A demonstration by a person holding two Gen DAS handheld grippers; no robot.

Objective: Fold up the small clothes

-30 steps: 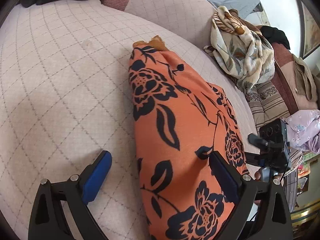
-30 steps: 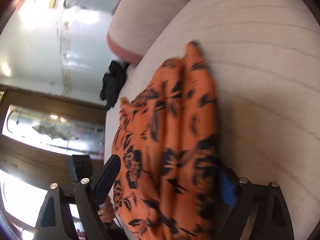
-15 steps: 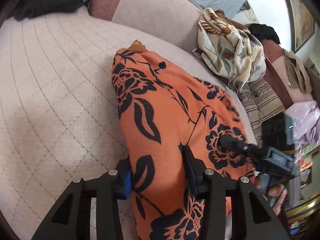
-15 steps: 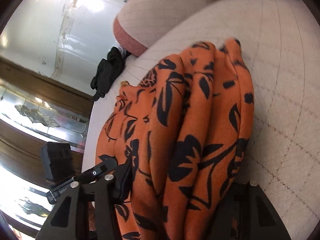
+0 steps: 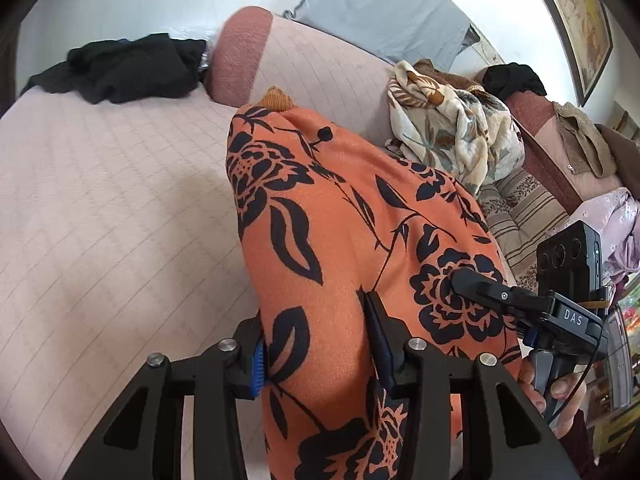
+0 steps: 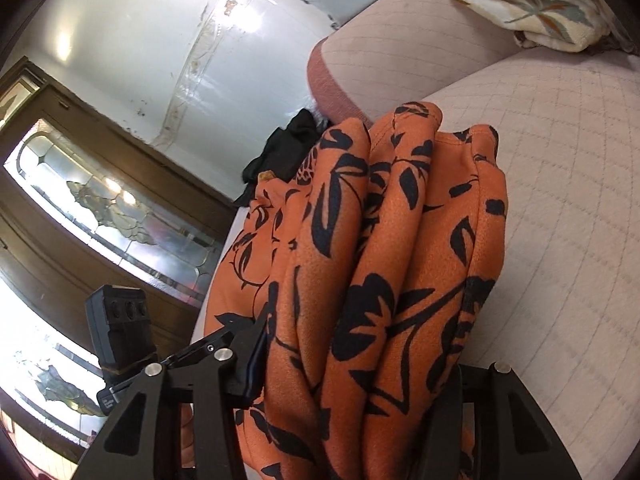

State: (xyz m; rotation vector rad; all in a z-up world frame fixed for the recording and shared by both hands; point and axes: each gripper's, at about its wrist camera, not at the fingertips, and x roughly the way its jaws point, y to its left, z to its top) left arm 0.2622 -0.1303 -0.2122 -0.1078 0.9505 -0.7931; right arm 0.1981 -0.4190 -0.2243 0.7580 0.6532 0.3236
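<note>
An orange garment with black flowers [image 5: 344,232] is folded into a thick bundle and held up off the pale quilted sofa seat [image 5: 100,208]. My left gripper [image 5: 320,344] is shut on its near edge, blue pads pressed on both sides. My right gripper [image 6: 356,376] is shut on the other end, where the garment [image 6: 400,248] bunches in several vertical folds; its right finger is hidden by cloth. The right gripper also shows in the left wrist view [image 5: 472,280], its tip on the cloth.
A black garment [image 5: 120,66] lies at the sofa's far left by the pink armrest [image 5: 240,56]. A cream floral cloth [image 5: 452,136] and other clothes are heaped along the back right. A grey pillow [image 5: 380,12] sits behind. A wooden glass door [image 6: 100,208] stands left.
Both grippers closed on the orange garment, which was flat on the seat a second ago, and raised it. The view tilted up toward the sofa back.
</note>
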